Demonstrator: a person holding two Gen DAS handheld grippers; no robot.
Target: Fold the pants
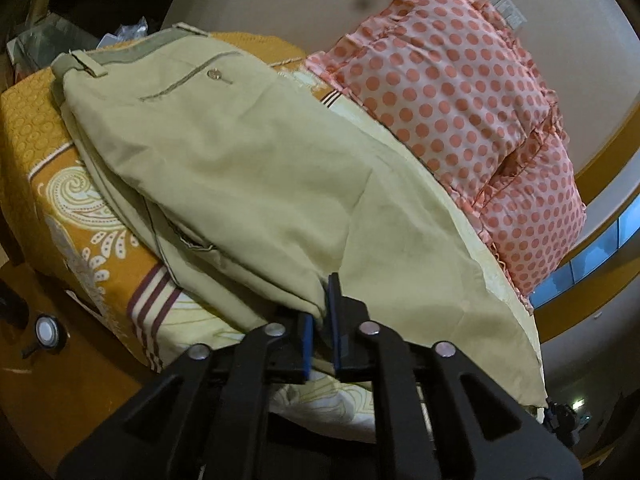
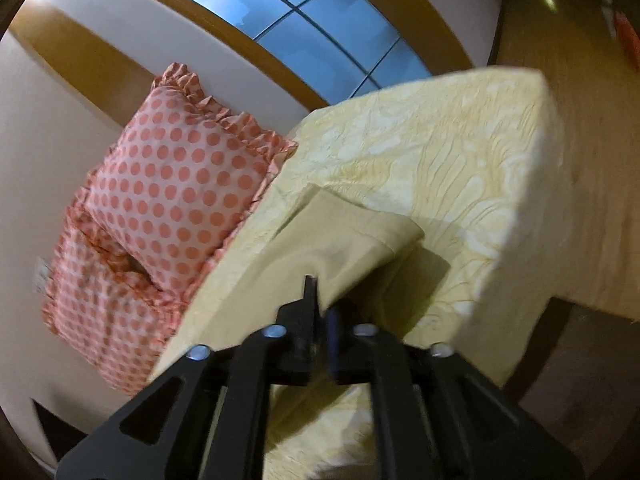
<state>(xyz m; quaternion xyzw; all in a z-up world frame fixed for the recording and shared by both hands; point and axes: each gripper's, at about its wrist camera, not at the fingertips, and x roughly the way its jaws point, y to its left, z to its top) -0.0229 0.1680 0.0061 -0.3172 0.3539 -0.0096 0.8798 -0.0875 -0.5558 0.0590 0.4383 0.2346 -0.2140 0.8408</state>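
Pale khaki pants (image 1: 248, 168) lie on a bed, waistband and a buttoned back pocket at the far left, legs running toward me. My left gripper (image 1: 322, 312) is shut on a fold of the pant leg near its lower edge. In the right wrist view my right gripper (image 2: 320, 304) is shut on the pants' hem end (image 2: 352, 236), which is lifted a little above the bed. The right gripper also shows at the lower right of the left wrist view (image 1: 560, 416).
The bed has an orange patterned bedspread (image 1: 72, 216) and a pale yellow sheet (image 2: 460, 168). Two pink polka-dot pillows (image 1: 460, 92) lean on the wall beside the pants. A window (image 2: 312, 28) is behind the bed. Wooden floor (image 2: 600, 160) lies past the mattress corner.
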